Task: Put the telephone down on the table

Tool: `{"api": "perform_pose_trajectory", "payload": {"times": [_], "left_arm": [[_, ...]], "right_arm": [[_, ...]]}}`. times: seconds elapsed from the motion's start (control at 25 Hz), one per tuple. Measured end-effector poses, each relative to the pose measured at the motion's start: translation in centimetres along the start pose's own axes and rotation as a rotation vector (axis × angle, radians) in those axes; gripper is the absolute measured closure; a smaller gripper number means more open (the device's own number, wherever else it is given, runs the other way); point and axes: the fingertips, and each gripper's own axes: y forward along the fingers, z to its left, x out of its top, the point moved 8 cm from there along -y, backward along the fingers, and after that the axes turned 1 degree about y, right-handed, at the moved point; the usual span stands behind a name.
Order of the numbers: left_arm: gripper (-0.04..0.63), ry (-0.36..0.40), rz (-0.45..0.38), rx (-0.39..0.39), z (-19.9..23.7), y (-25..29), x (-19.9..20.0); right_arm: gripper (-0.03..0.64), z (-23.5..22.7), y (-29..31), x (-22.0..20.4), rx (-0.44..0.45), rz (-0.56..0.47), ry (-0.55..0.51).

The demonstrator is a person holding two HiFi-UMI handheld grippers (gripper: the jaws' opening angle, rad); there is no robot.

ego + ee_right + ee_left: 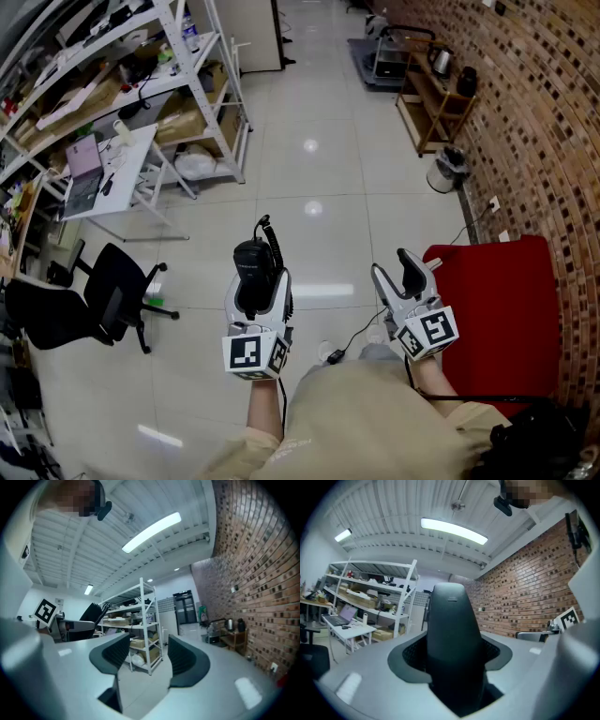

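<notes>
The left gripper is closed on the telephone, a black handset of smooth matt plastic with a rounded top, which is clamped upright between the 2 jaws. In the left gripper view the handset is seen to fill the gap between the dark ribbed pads, and both pads are pressed against its sides. A black coiled cord is seen at the upper end of the handset. The right gripper is held with its 2 jaws spread apart, and nothing is gripped or touched by them. The telephone is held in the air above the glossy tiled floor, well apart from the red surface at the right, which is possibly the table, beside the brick wall.
</notes>
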Motion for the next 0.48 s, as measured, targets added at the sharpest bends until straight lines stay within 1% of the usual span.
{"api": "perform_pose_trajectory", "payload": {"times": [0.08,0.16,0.2,0.32,0.4,0.48], "left_arm": [[0.311,-0.026,0.013,-0.049,-0.1,0.5,-0.6],[0.311,-0.038,0.019,-0.11,-2.7,1.5,-1.4],[0.311,-0.037,0.018,-0.15,-5.2,2.4,-1.8],[0.311,-0.029,0.018,-0.282,-14.8,5.2,-2.7],[0.311,-0.024,0.02,-0.363,-19.8,5.9,-2.2],[0.311,-0.023,0.032,-0.433,-23.7,6.0,-1.5]], "right_arm": [[0.371,0.2,-1.2,0.6,-0.051,-0.011,-0.023],[0.371,-1.2,-3.7,1.4,-0.107,-0.03,-0.04],[0.371,-2.9,-5.9,2.0,-0.14,-0.042,-0.046],[0.373,-8.4,-13.5,4.3,-0.251,-0.082,-0.063],[0.373,-9.8,-17.8,6.1,-0.312,-0.1,-0.08],[0.373,-10.0,-21.6,8.0,-0.366,-0.12,-0.096]]}}
